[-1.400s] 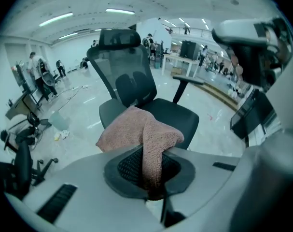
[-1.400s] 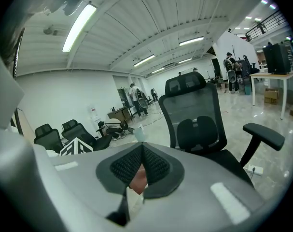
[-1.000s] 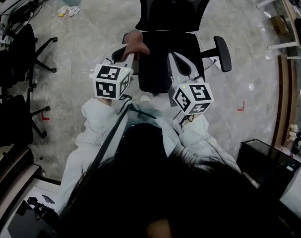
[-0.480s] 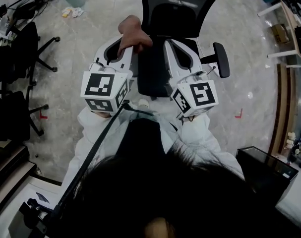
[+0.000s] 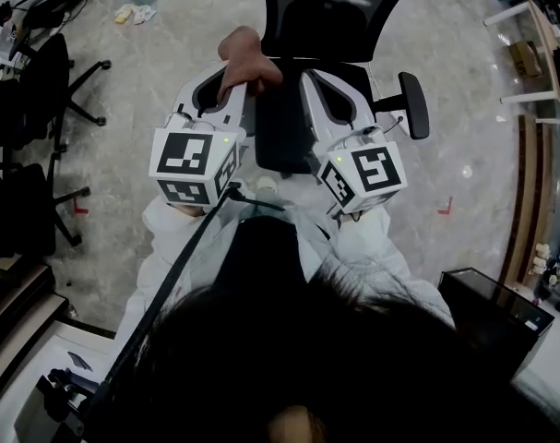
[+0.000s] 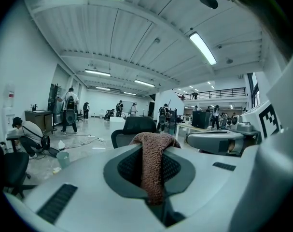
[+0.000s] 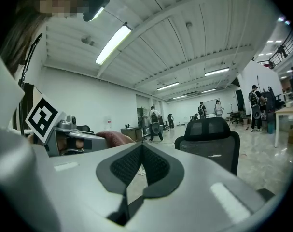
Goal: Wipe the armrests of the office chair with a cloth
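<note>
The left gripper (image 5: pixel 232 92) is clamped on a brown terry cloth (image 5: pixel 245 56), which drapes over its tips at the left side of the black mesh-backed office chair (image 5: pixel 339 26). The right gripper (image 7: pixel 142 148), its 2 jaws closed tip to tip on nothing, hovers over that chair's seat, apart from the black padded armrest (image 5: pixel 414 104).

No legible words, numbers, labels or brand marks anywhere — nothing readable.
</note>
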